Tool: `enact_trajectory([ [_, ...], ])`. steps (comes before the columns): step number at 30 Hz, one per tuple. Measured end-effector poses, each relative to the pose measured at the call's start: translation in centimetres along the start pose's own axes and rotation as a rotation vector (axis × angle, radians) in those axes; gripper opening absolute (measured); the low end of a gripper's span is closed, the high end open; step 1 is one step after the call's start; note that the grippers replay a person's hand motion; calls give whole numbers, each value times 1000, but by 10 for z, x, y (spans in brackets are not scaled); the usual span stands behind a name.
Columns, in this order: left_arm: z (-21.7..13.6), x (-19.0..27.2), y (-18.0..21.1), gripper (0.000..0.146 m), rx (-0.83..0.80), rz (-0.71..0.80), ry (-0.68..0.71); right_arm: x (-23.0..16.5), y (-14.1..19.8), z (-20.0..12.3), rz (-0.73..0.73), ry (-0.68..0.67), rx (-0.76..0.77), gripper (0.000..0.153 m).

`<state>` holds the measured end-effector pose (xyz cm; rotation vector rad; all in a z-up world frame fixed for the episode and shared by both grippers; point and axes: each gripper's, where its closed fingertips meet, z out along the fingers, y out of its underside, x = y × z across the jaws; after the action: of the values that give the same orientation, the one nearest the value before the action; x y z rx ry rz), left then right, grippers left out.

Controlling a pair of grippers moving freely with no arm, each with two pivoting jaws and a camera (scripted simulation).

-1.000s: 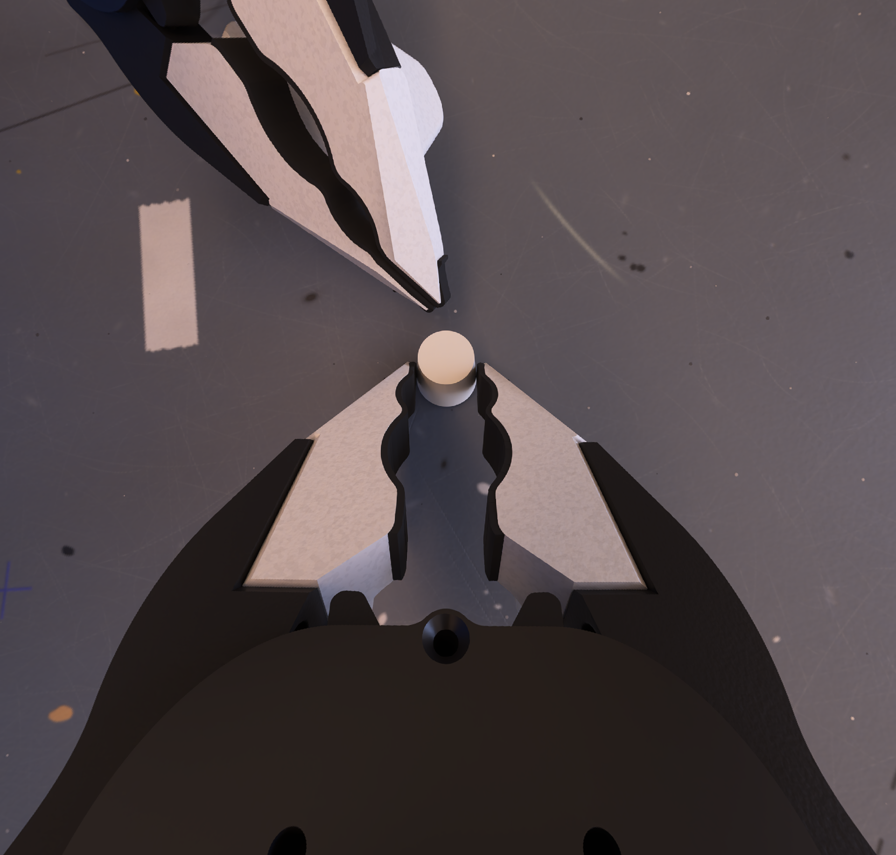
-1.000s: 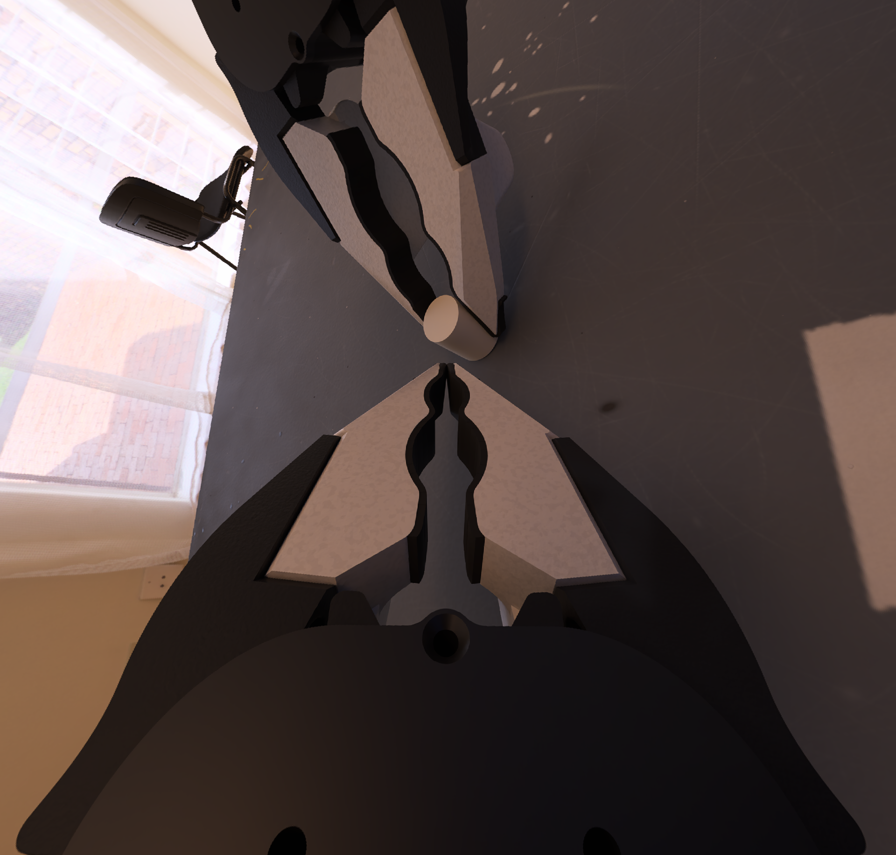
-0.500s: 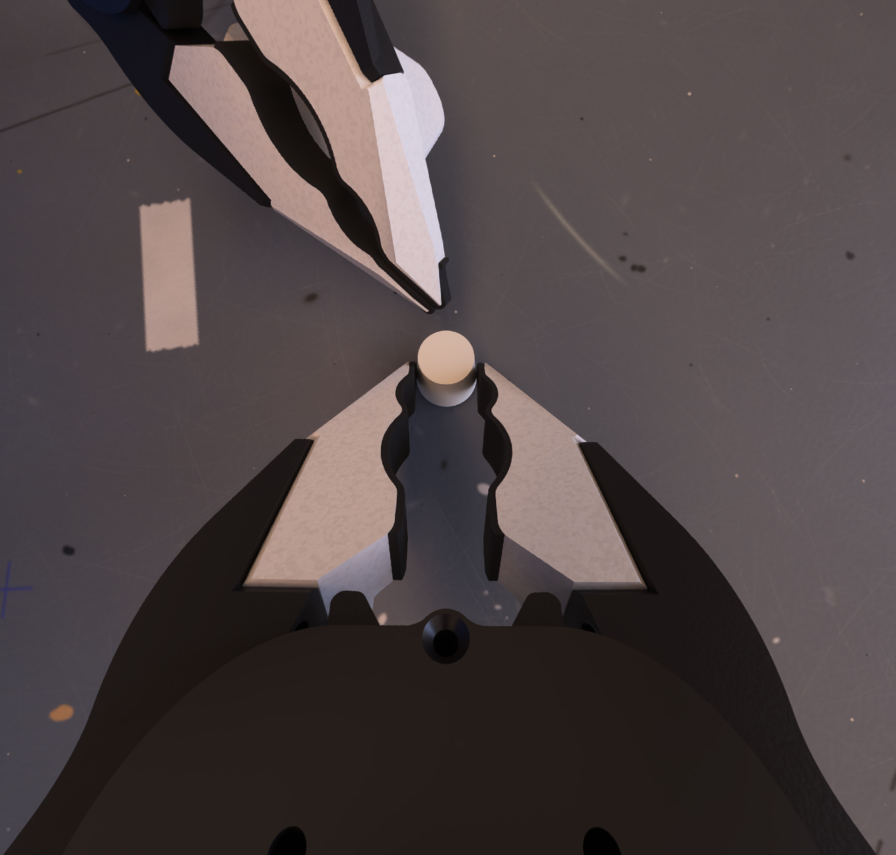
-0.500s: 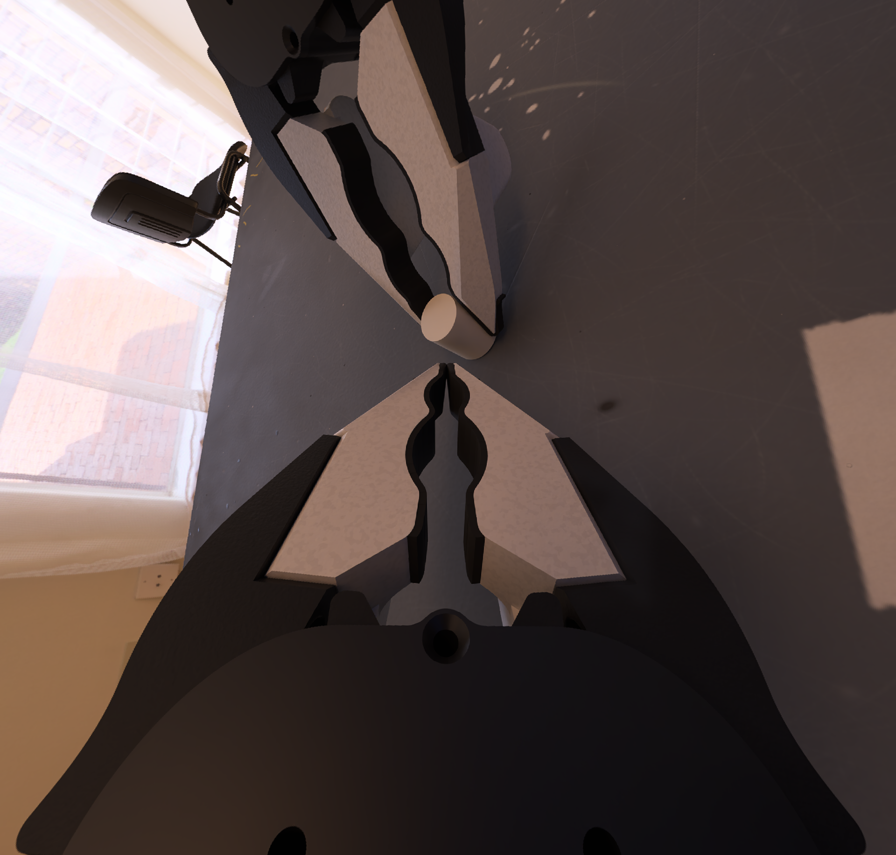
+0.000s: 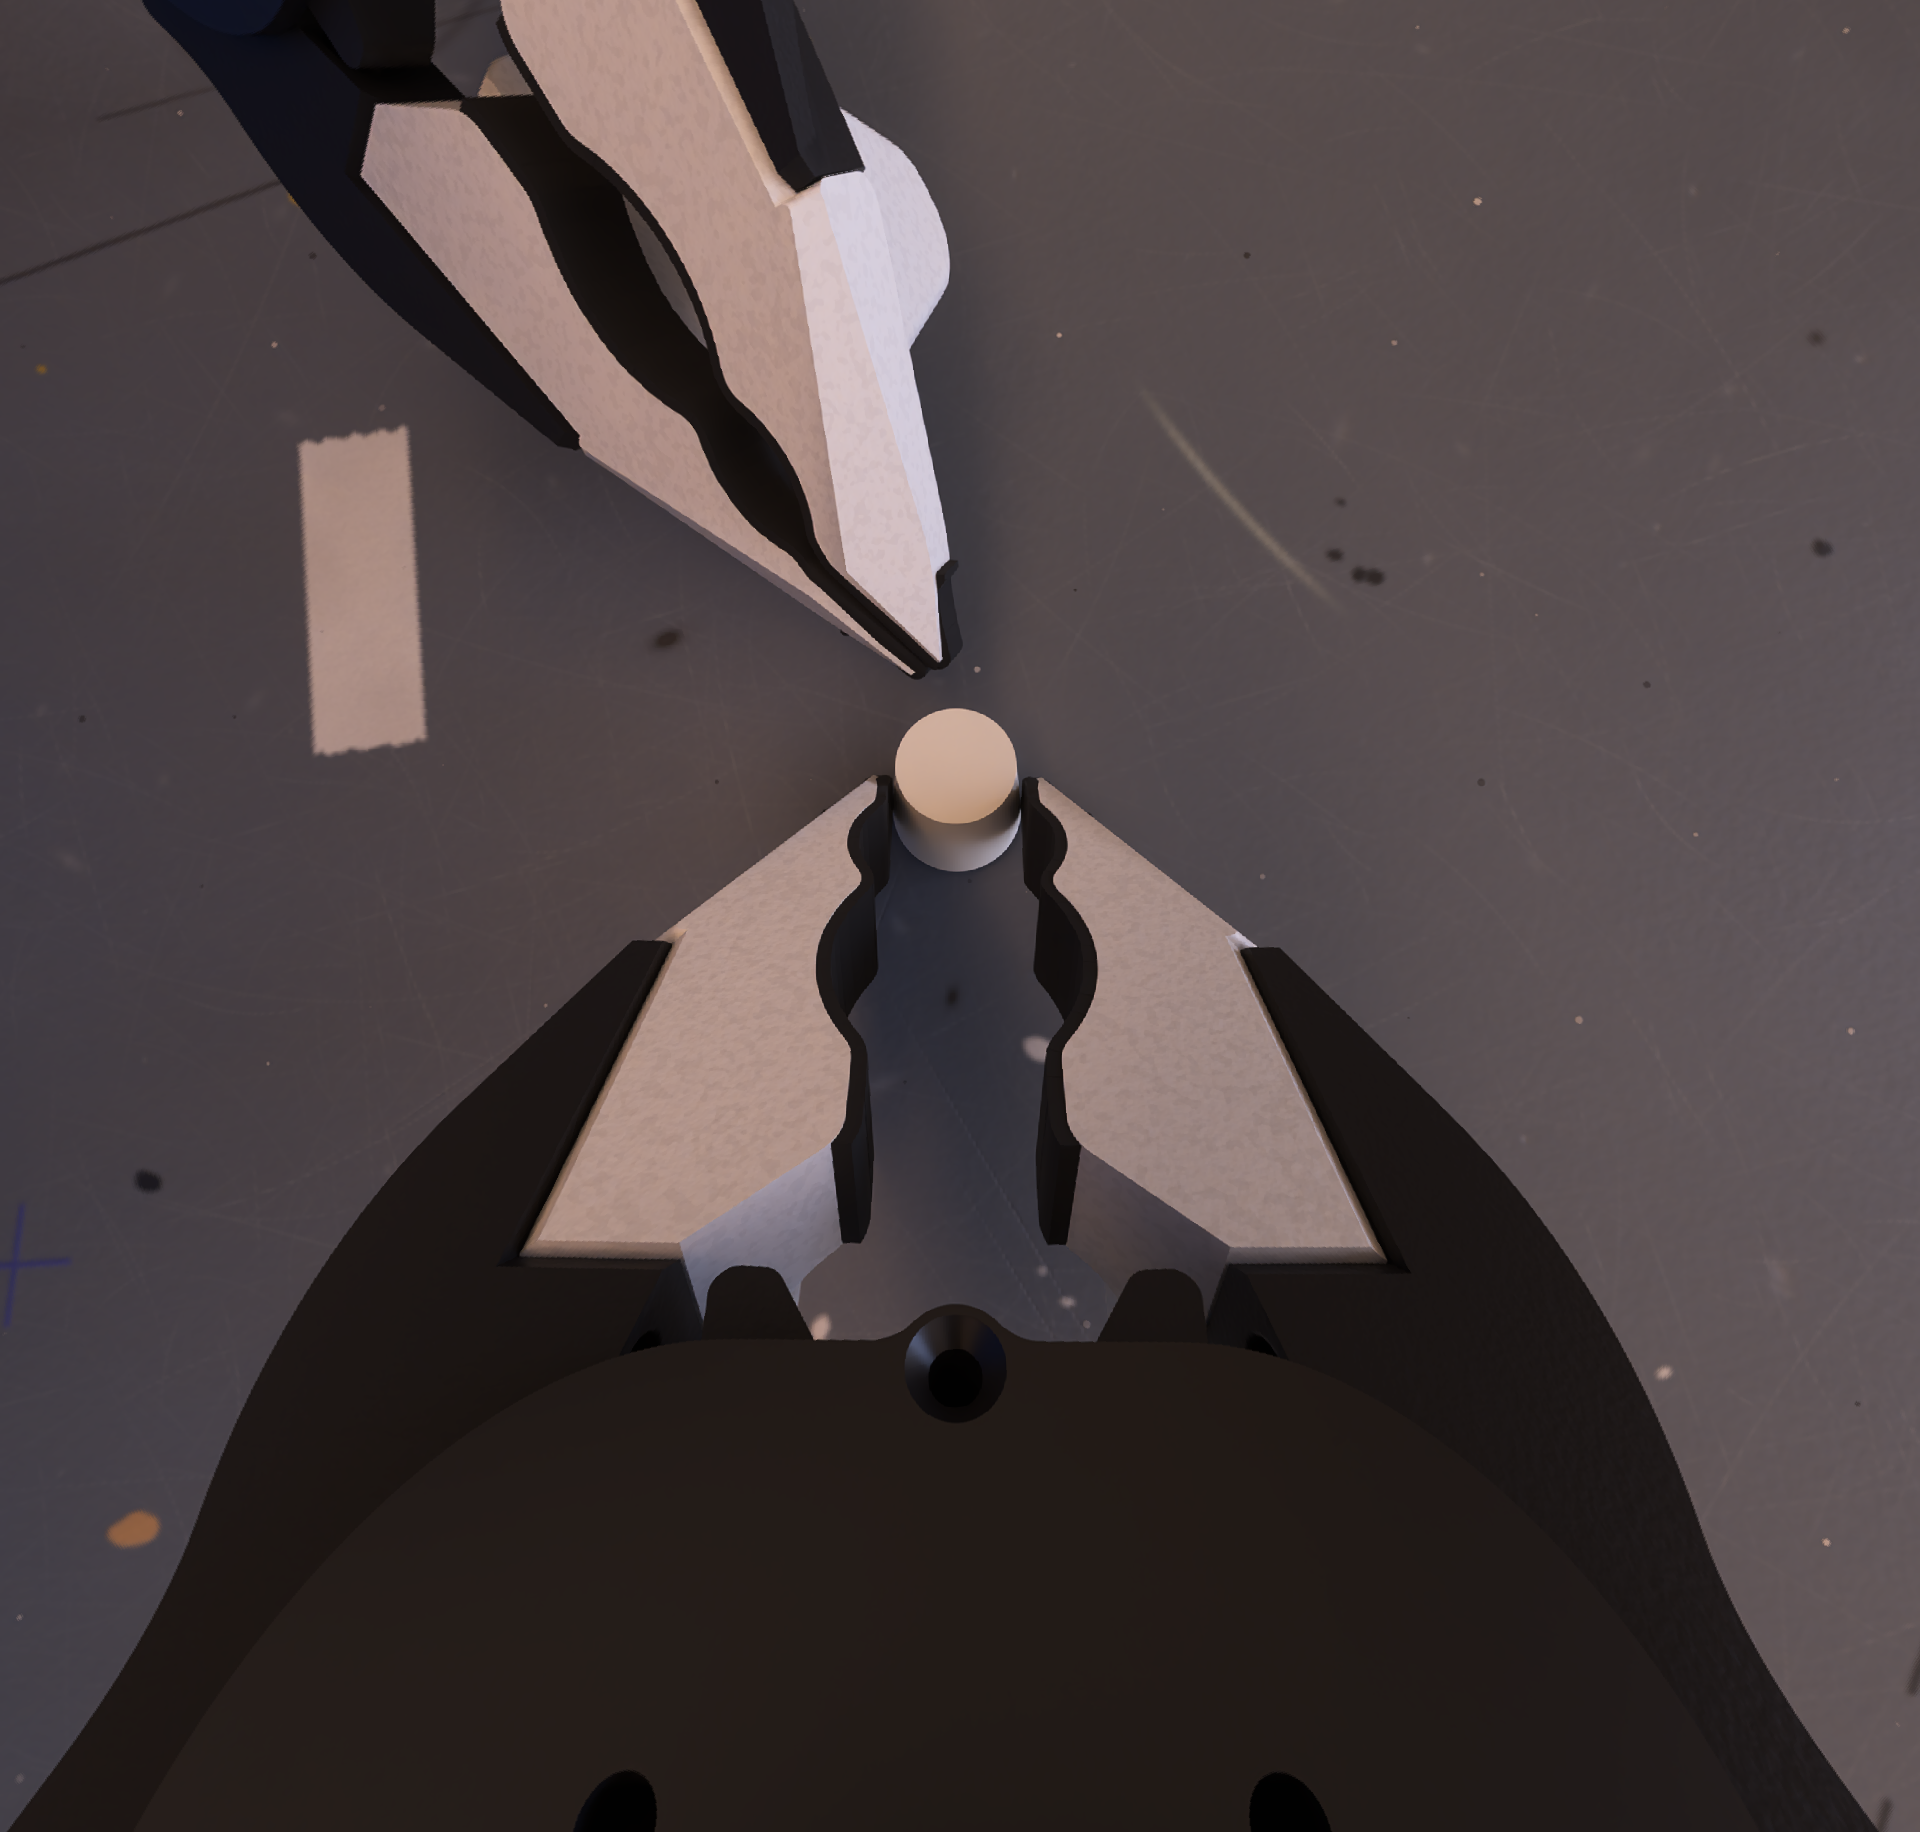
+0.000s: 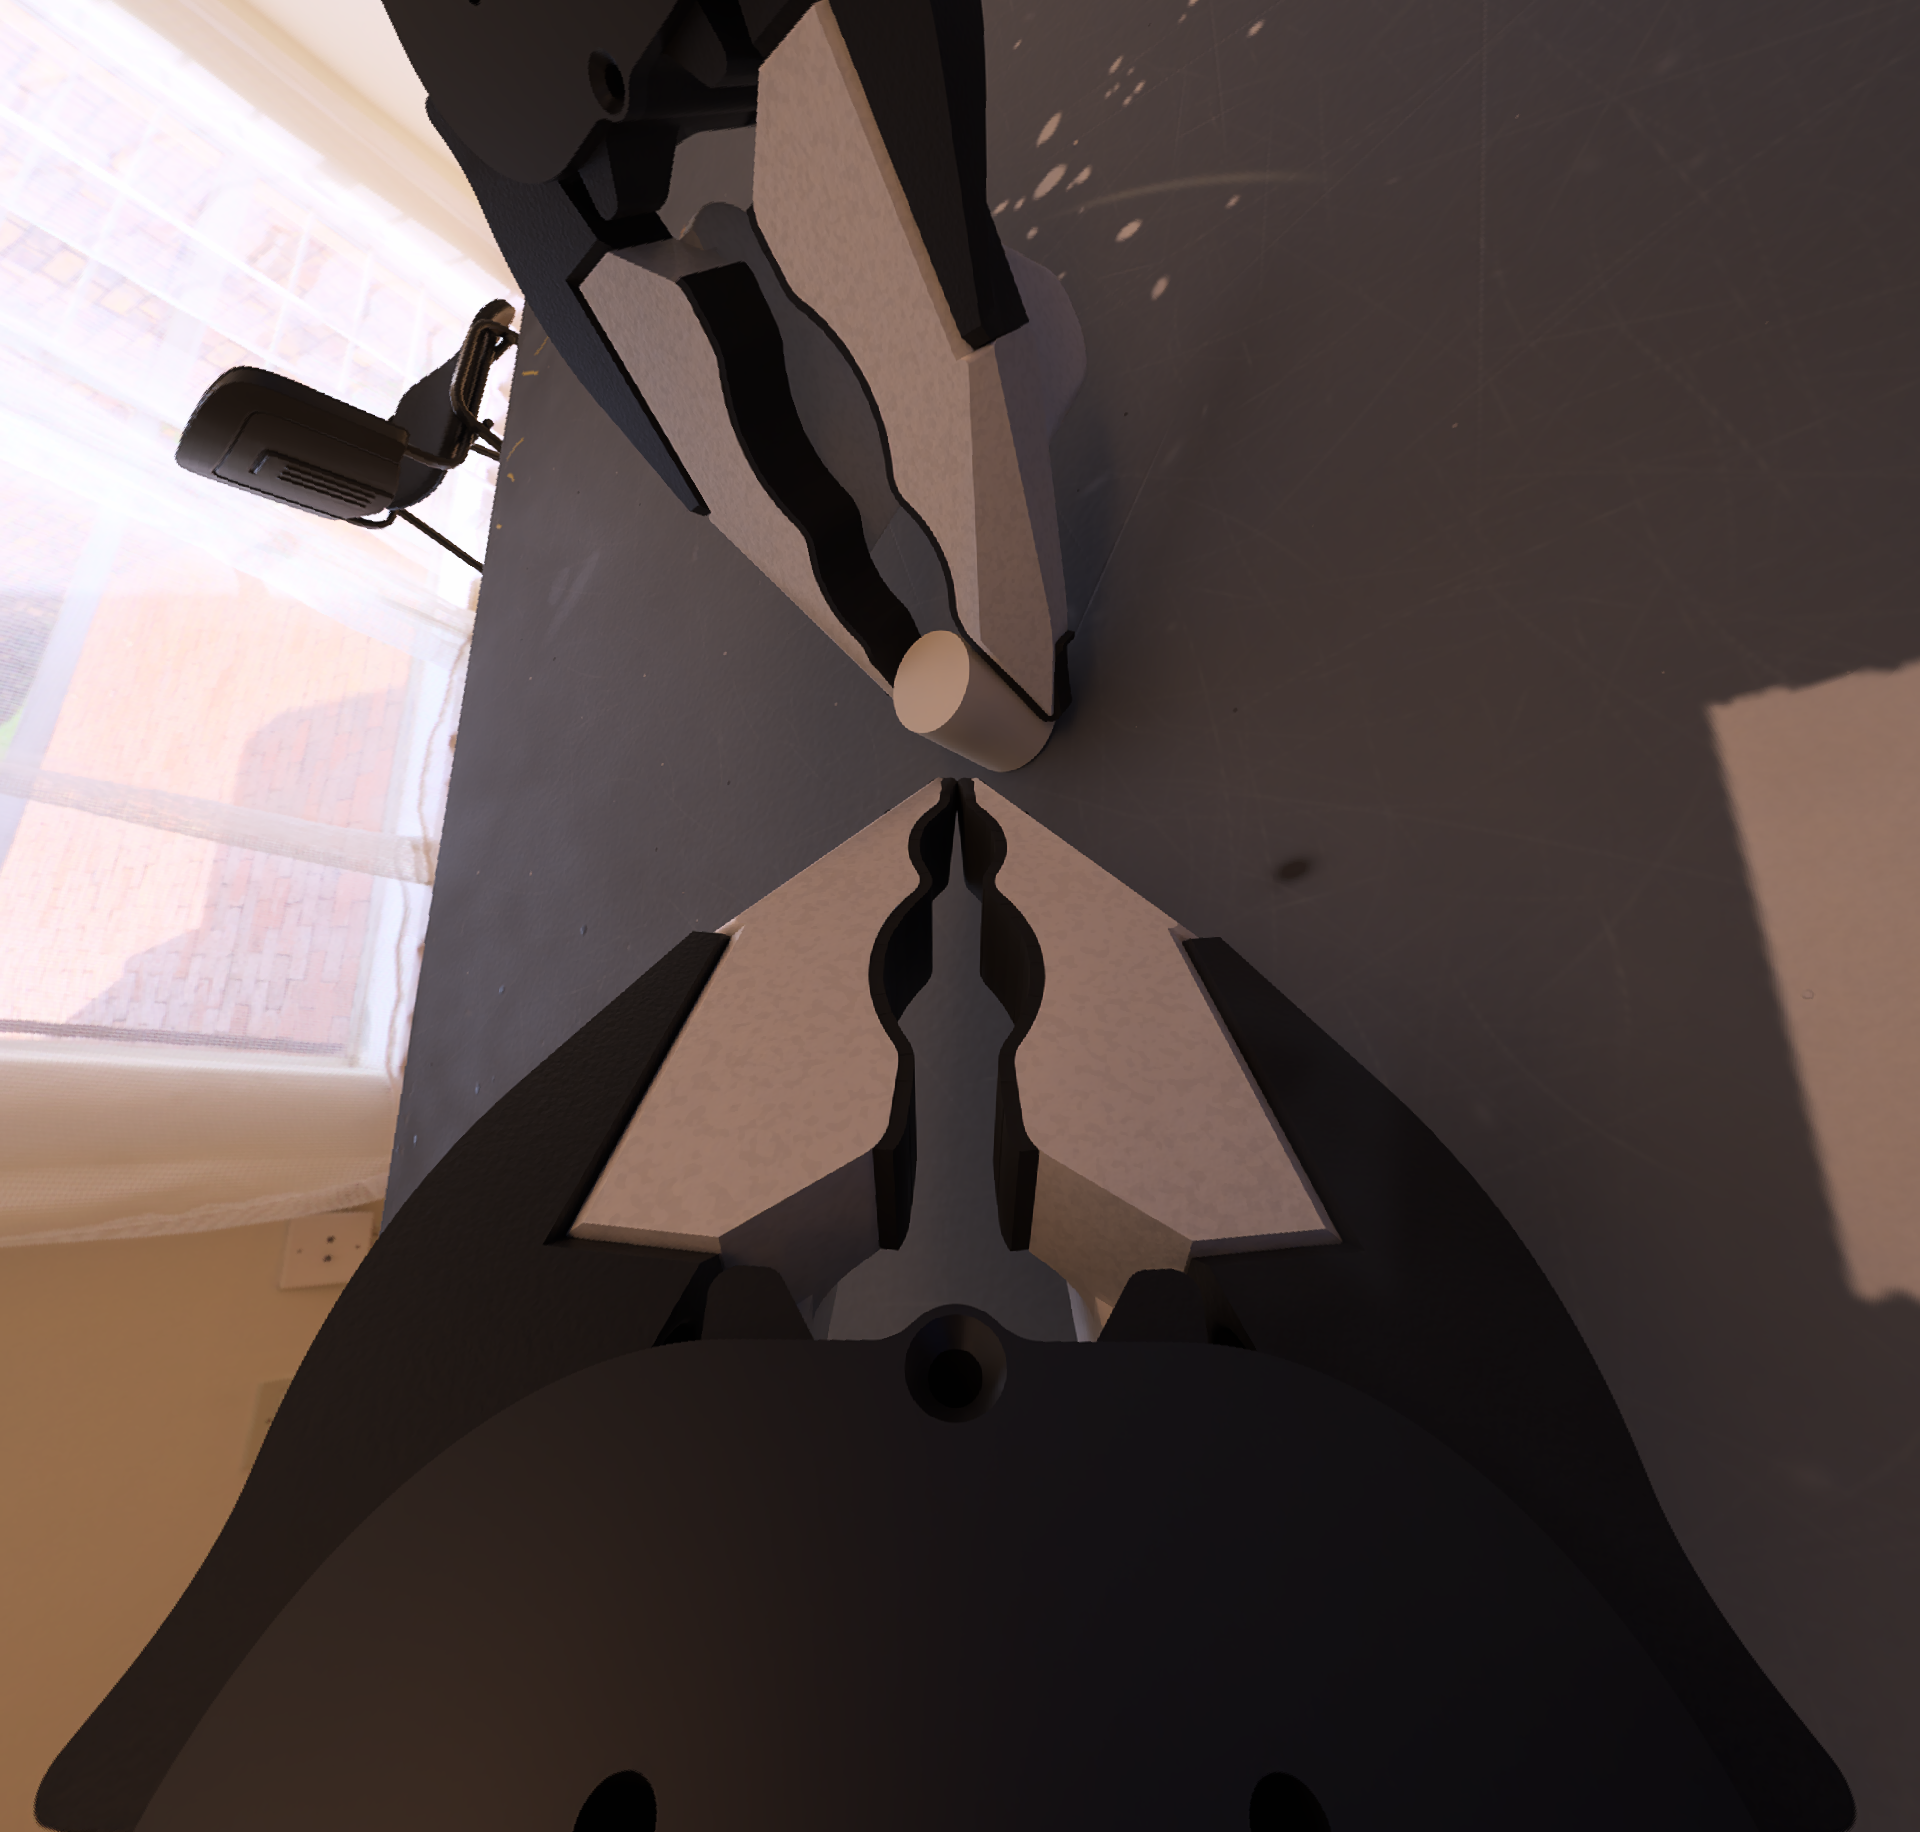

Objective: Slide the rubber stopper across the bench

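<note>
The rubber stopper [image 5: 956, 769] is a small pale cylinder standing on the dark bench [image 5: 1455, 847]. My left gripper [image 5: 956, 795] is shut on it, with one fingertip touching each side. My right gripper [image 6: 956, 790] is shut and empty, its tips just short of the stopper [image 6: 935, 686] on the side opposite the left gripper. In the left wrist view the right gripper [image 5: 930, 660] comes in from the upper left, and its tips end a small gap from the stopper. In the right wrist view the left gripper [image 6: 987, 712] reaches down from the top.
A strip of pale tape [image 5: 362, 587] lies on the bench left of the stopper and also shows in the right wrist view [image 6: 1829, 993]. The bench edge [image 6: 457, 847] runs close by, with a black clamped device [image 6: 301, 452] and a window beyond it.
The right wrist view has shifted very slightly. The left gripper and the stopper have not visibly moved.
</note>
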<state>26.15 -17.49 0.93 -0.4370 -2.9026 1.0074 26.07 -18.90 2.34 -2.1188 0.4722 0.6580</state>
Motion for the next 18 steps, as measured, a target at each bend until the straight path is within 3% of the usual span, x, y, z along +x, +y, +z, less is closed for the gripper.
enact_trajectory([
  [18, 0, 0, 0, 25, -3, 4, -3, 2, 0, 1, -8, 32, -3, 0],
])
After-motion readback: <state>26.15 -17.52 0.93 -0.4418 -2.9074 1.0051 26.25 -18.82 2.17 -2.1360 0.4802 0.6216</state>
